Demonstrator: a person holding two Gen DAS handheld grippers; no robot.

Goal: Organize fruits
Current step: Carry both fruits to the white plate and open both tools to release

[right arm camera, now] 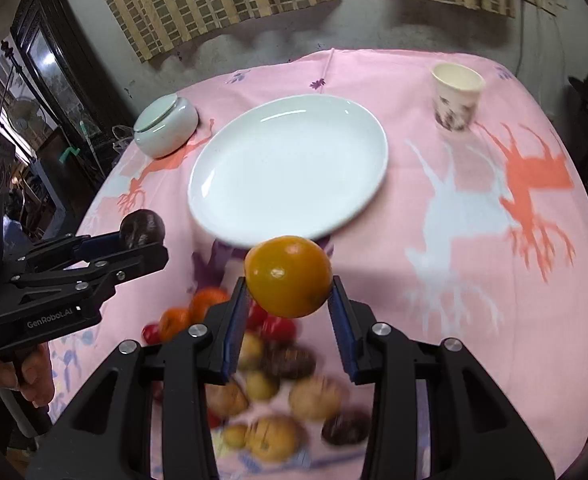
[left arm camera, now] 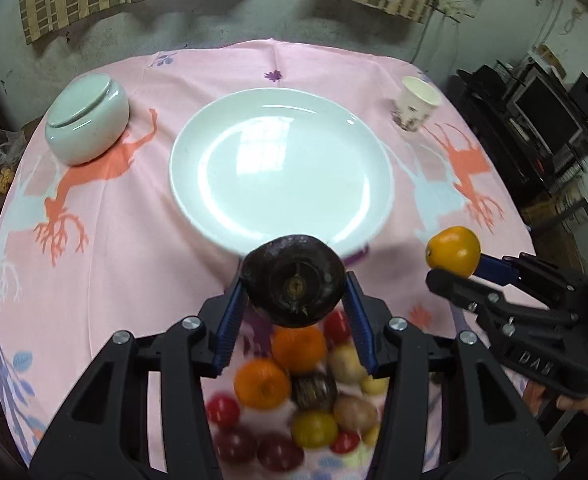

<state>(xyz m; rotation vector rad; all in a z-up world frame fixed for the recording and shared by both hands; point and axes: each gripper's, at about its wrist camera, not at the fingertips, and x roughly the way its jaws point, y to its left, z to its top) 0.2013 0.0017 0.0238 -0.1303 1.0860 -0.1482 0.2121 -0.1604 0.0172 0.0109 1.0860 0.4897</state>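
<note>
A dark, round fruit (left arm camera: pixel 294 286) sat clamped between the blue pads of the left gripper (left arm camera: pixel 294 304), lifted above a loose pile of fruit (left arm camera: pixel 294 392) at the near edge of a pink tablecloth (left arm camera: pixel 133 264) printed with deer. To its right, the right gripper (right arm camera: pixel 289 312) held an orange fruit (right arm camera: pixel 289 282) the same way — fingers closed narrowly against both sides — also off the cloth. Just beyond both fruits lay a wide white plate (left arm camera: pixel 213 140), its surface bare. A lidded white bowl (left arm camera: pixel 87 118) stood at the far left of the table and a paper cup (left arm camera: pixel 414 108) at the far right — both well apart from the plate.
</note>
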